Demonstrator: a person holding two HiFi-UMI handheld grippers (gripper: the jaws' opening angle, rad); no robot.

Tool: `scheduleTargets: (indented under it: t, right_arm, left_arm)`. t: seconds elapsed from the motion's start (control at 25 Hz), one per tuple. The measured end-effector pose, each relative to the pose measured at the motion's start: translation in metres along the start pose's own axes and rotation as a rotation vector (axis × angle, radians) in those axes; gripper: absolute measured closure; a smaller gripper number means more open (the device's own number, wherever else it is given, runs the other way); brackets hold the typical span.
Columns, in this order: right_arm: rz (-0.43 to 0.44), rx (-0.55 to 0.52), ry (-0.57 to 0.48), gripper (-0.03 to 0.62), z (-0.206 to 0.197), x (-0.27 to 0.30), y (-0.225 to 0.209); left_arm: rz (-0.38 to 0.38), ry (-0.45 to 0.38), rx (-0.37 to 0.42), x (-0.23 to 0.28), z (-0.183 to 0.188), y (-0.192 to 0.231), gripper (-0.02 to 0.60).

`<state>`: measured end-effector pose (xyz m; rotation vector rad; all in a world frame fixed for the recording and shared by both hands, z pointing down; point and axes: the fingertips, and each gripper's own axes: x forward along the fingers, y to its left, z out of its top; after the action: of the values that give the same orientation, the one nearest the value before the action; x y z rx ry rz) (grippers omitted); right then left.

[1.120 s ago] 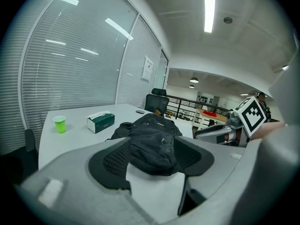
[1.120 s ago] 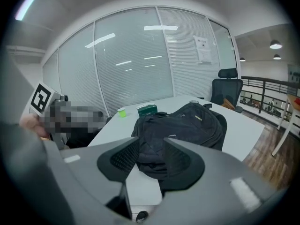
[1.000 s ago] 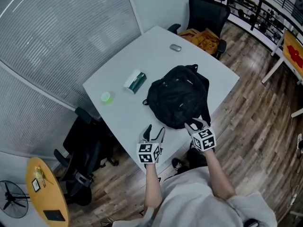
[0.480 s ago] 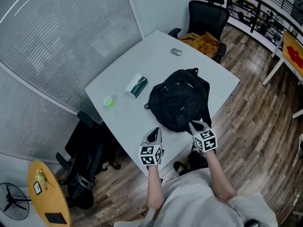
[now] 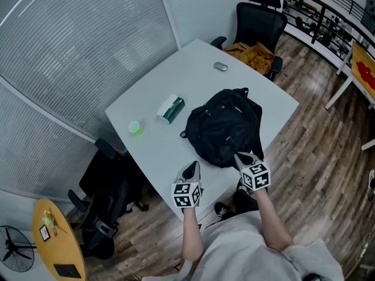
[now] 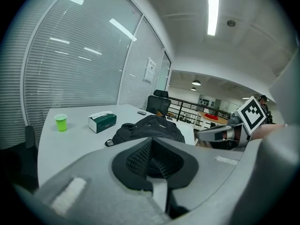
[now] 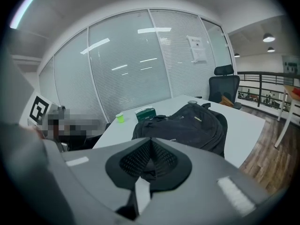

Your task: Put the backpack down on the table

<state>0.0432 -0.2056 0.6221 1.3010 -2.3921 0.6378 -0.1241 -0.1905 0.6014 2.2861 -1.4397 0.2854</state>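
Your left gripper (image 5: pixel 190 167) and right gripper (image 5: pixel 242 157) tilt slightly down at the table's (image 5: pixel 176 69) near edge, jaws just closed, empty. Beyond them stand a cup (image 5: pixel 135 127) and a tissue box (image 5: pixel 170 108); the backpack (image 5: pixel 225 127) lies on the table at right.

A green-and-white tissue box (image 5: pixel 170 108) lies flat; just left of it stands a small green cup (image 5: pixel 135 127). Up and right of the box, well apart, sits a grey computer mouse (image 5: pixel 220 67), and beyond that a black office chair (image 5: pixel 261 19). Below-left of the box stands a second black chair (image 5: pixel 108 180), then a round yellow side table (image 5: pixel 55 239)
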Motion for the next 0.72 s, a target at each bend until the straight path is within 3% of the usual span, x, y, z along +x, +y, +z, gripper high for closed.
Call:
scheduleTargets:
  t: [0.72]
  right_arm:
    - [0.030,-0.002,0.013,0.594,-0.009,-0.006,-0.008]
  left_arm:
    - [-0.002,0.016,0.020,0.011,0.000,-0.012,0.581]
